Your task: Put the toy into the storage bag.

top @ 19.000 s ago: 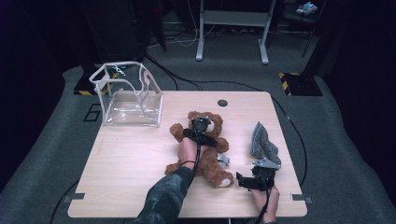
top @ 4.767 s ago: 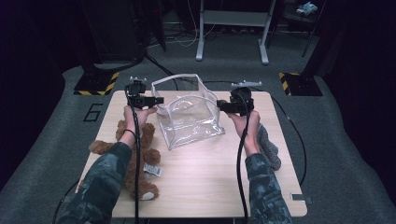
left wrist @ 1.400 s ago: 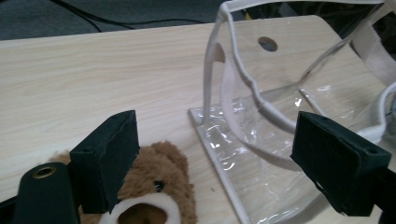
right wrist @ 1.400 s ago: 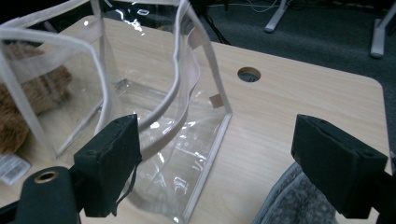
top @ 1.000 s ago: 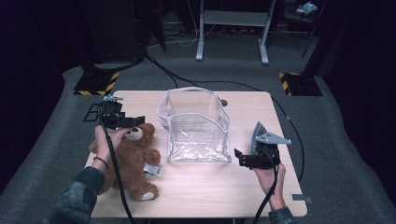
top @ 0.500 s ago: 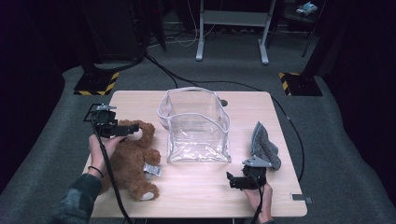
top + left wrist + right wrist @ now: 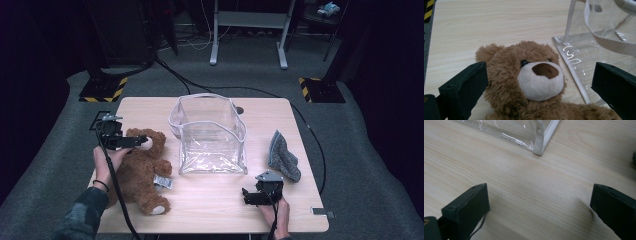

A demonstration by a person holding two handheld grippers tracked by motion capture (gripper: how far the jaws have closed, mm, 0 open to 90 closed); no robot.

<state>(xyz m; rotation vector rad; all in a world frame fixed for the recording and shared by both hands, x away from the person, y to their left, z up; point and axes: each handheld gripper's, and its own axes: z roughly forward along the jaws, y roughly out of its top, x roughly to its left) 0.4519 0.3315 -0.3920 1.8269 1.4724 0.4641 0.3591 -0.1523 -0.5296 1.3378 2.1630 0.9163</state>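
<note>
**Left tool spread wide over the teddy bear's head**

From the high view, the teddy bear (image 7: pixel 140 170) lies on its back at the left side of the desk (image 7: pixel 210 210), head toward the far edge, a white tag by its side. The left tool (image 7: pixel 142 142) hovers over the bear's head, carried by the left hand (image 7: pixel 107 162). Just right of the bear stands the clear plastic bag (image 7: pixel 210 132), open at the top, in the middle of the desk. A grey cloth (image 7: pixel 282 156) lies to the right of the bag, apart from it. The right tool (image 7: pixel 246 196) sits low near the front edge, below the bag's right corner, and points left.

In the left gripper view, the two black jaws stand wide apart, one on each side of the bear's face (image 7: pixel 536 80), with nothing clamped. The bag's white-trimmed base (image 7: pixel 571 65) lies close beside the bear's head.

In the right gripper view, the jaws are likewise spread wide over bare wood (image 7: pixel 536 195), holding nothing. A corner of the bag (image 7: pixel 541 145) lies ahead of them, well clear of both jaws.
</note>
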